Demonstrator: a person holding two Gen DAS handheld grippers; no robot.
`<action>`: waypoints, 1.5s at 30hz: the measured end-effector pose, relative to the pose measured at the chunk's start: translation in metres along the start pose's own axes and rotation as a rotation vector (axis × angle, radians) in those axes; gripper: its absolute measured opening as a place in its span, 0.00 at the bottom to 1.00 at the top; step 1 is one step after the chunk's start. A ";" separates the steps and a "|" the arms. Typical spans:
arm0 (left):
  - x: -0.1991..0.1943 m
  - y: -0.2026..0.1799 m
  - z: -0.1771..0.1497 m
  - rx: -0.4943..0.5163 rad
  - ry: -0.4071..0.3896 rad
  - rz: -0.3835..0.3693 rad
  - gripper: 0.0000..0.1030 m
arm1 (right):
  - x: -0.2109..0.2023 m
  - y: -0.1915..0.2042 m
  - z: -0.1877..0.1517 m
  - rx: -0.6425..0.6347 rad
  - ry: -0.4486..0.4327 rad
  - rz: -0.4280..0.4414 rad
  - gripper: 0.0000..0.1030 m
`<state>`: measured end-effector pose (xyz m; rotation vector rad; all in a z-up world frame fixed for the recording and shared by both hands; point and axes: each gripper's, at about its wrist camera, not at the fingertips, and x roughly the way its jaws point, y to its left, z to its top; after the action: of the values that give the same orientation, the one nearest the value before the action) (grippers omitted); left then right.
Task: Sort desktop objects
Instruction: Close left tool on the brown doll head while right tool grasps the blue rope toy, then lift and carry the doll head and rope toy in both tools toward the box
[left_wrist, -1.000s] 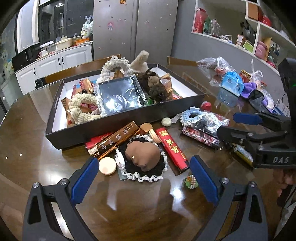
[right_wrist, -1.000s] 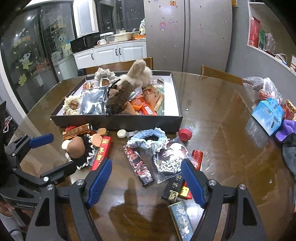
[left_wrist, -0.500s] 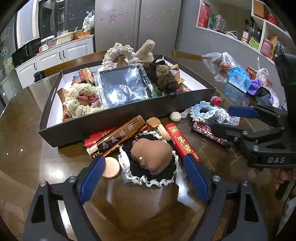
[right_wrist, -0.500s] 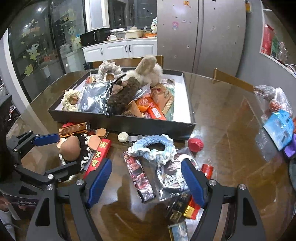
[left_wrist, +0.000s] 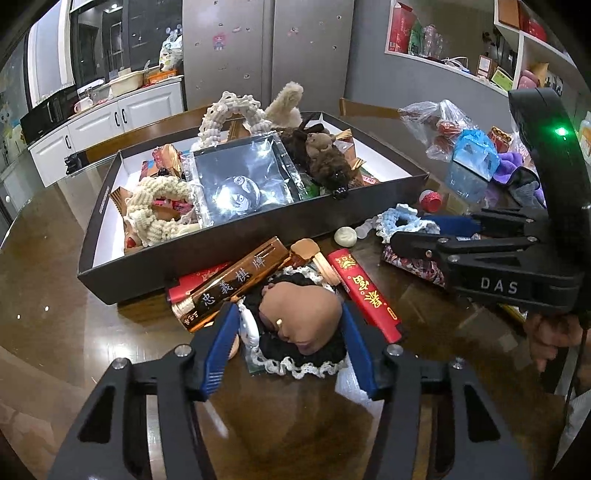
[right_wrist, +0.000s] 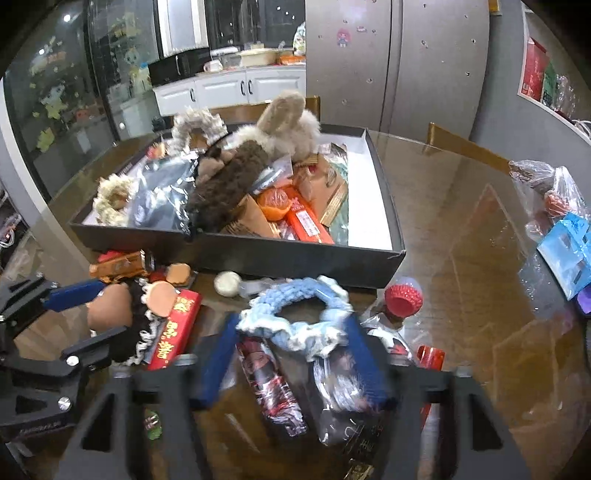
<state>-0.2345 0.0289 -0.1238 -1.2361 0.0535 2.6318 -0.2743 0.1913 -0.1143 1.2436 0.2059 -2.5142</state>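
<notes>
I see the black box (left_wrist: 229, 254) on the table (left_wrist: 66, 314), crowded: a cream scrunchie (left_wrist: 155, 210) at its left, a clear bag (left_wrist: 240, 184) with a cartoon face in the middle, a brown plush (left_wrist: 321, 158) and a beige plush (left_wrist: 288, 103) toward the right. In the right wrist view, orange packets (right_wrist: 306, 218) lie beside the brown plush.

In front of the box, a gold bar (left_wrist: 236, 280) carries white Chinese characters, and the red pack (left_wrist: 365, 295) has gold ones. "DAS" is printed on the right gripper's body.

My left gripper (left_wrist: 288, 350) sits low over the table, jaws partly open on either side of the doll head (left_wrist: 303, 314) on its black lace, not clearly touching it. My right gripper (right_wrist: 291, 354) is blurred, jaws apart around the blue scrunchie (right_wrist: 295, 314), which lies on dark packets (right_wrist: 269, 380).
</notes>
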 end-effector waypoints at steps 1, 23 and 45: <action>0.000 0.000 0.000 -0.001 0.000 0.000 0.55 | 0.000 -0.002 0.000 0.019 0.007 0.024 0.42; -0.013 -0.001 0.002 -0.032 -0.020 -0.012 0.34 | -0.035 0.004 -0.005 0.031 -0.046 0.080 0.18; -0.033 0.006 0.003 -0.055 -0.056 -0.006 0.34 | -0.054 0.002 -0.001 0.059 -0.093 0.106 0.18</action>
<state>-0.2176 0.0166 -0.0975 -1.1768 -0.0315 2.6780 -0.2421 0.2025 -0.0719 1.1246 0.0431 -2.4961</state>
